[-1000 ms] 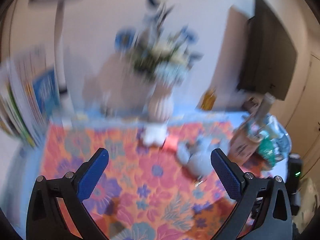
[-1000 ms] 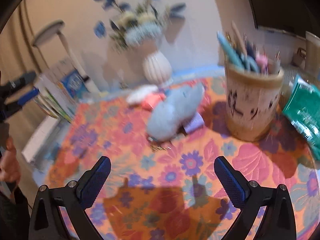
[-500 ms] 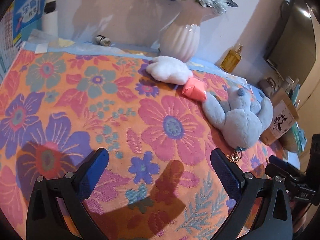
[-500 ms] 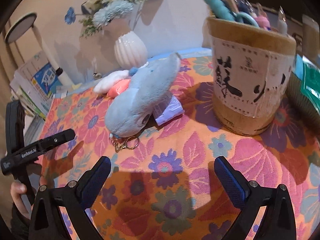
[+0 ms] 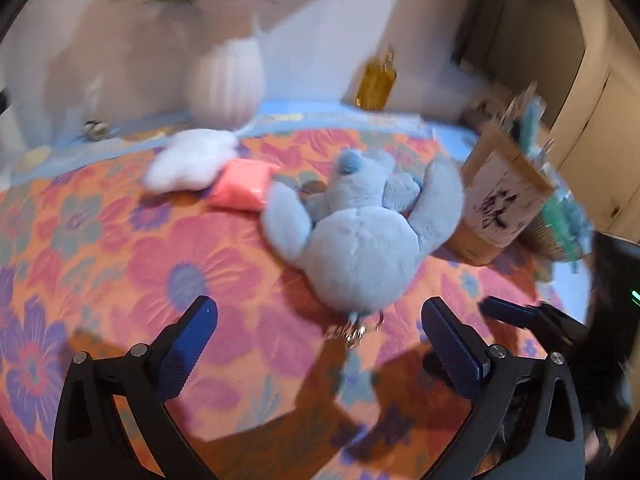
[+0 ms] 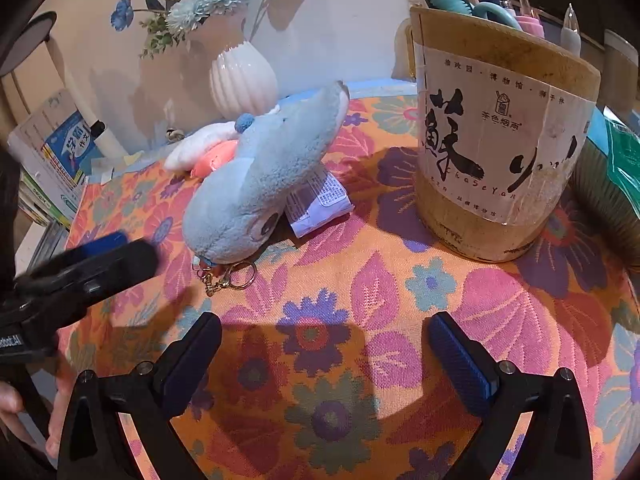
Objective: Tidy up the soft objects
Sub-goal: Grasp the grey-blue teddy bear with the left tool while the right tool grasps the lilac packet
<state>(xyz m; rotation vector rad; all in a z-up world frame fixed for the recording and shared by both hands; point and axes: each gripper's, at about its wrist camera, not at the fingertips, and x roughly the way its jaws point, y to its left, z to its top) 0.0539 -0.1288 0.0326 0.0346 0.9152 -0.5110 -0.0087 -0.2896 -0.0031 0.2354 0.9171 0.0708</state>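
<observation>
Right wrist view showed the right gripper (image 6: 324, 354) with fingers wide and empty over the floral cloth (image 6: 400, 288). The plush (image 6: 260, 184) lay ahead of the left finger. Ahead of the right finger stood a pen pot (image 6: 500, 140), its label reading "ChaSeYan". The left gripper (image 5: 318, 340) was wide too, the plush just ahead between its fingers.

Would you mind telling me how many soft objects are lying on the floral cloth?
3: a blue plush toy mid-cloth, a pink squishy pillow against its left side, and a white fluffy plush beside that, near the vase. Others may be hidden behind the blue toy.
</observation>
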